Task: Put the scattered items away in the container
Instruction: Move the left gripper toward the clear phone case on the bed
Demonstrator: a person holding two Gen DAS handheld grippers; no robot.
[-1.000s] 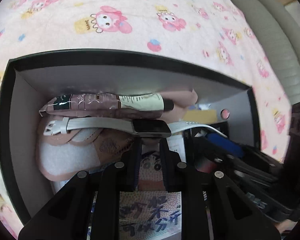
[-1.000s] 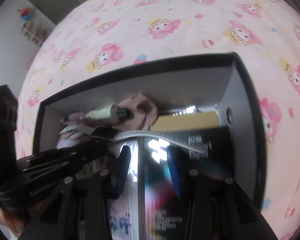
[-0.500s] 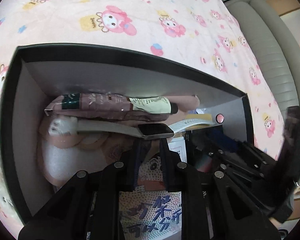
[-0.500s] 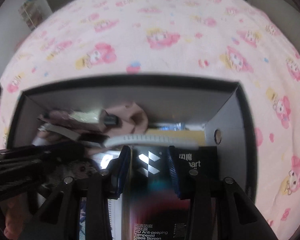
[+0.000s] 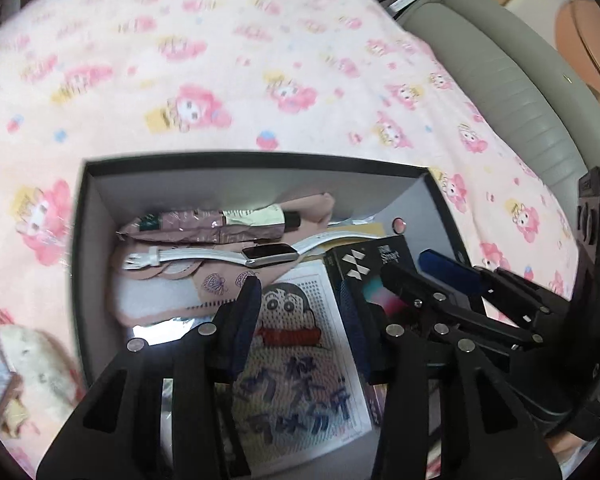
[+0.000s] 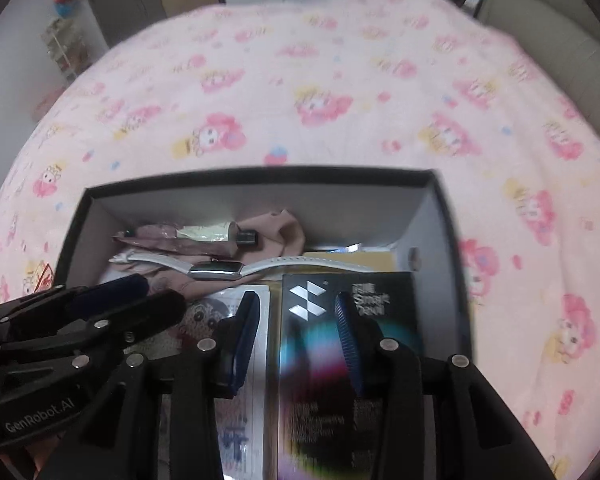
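Container: black rectangular cardboard box with grey inner walls (image 5: 256, 178), standing open on a pink bedspread printed with cartoon rabbit figures (image 5: 204, 60).

Contents, far wall to near edge:
- Crumpled mauve foil tube with a pale green label and black cap (image 5: 216, 224), lying along the far wall on a dusty-pink cloth (image 5: 316, 208).
- White-strapped smartwatch with a dark rectangular face (image 5: 270, 255), stretched across the middle of the box, its right strap reaching over the black carton.
- Pink slipper-shaped fabric item with white fleecy lining (image 5: 160, 296), at the left side, under the watch strap.
- White pegboard-pattern card bearing a cartoon boy's face and blue characters (image 5: 296, 352), flat in the near centre.
- Glossy black screen-protector carton with a white diamond logo (image 6: 340, 320), at the right side, touching the card's edge; a yellow flat item shows just beyond it.

Tools:
- Left gripper (image 5: 296, 312): tongs apart, empty, held above the cartoon card.
- Right gripper (image 6: 298, 328): tongs apart, empty, above the black carton.

Surroundings: grey padded sofa (image 5: 512, 80) beside the bed at right; a patterned item lies on the bedspread left of the box, too blurred to identify.
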